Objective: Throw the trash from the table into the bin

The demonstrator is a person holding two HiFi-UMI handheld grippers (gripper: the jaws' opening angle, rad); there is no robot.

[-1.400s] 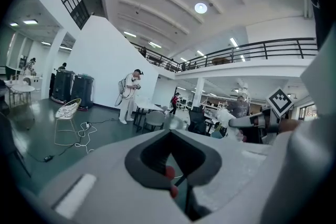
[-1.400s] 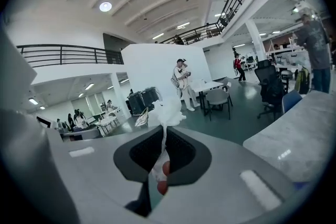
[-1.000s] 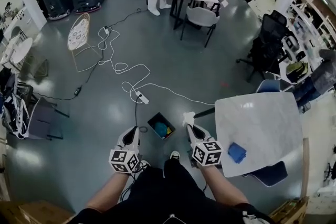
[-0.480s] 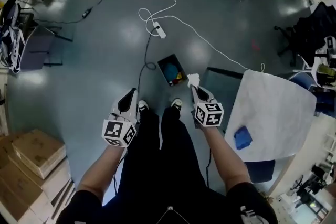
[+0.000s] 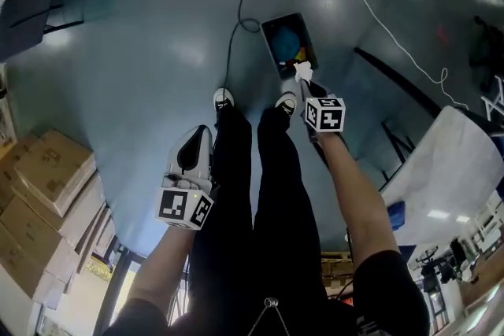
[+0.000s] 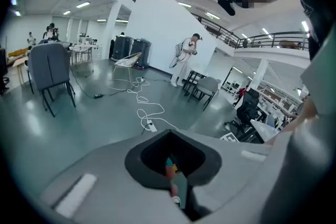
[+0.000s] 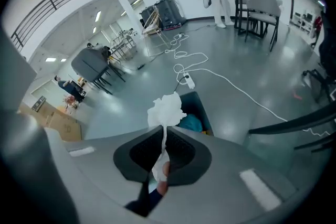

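Head view, bin [image 5: 269,43] holding blue, perhaps yellow scraps [image 5: 288,40], right tongs [image 5: 305,81] pinching tissue [image 5: 301,71]

Right gripper [image 5: 303,79] with its white tissue [image 5: 302,71] now forward at the bin [image 5: 268,49]'s near rim, farther from the table [image 5: 449,165].

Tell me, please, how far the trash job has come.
Done: blue and colourful trash lies in the bin. In hand: the right gripper is shut on crumpled white paper, close to the bin. Remaining: dropping it, then a blue item on the table.
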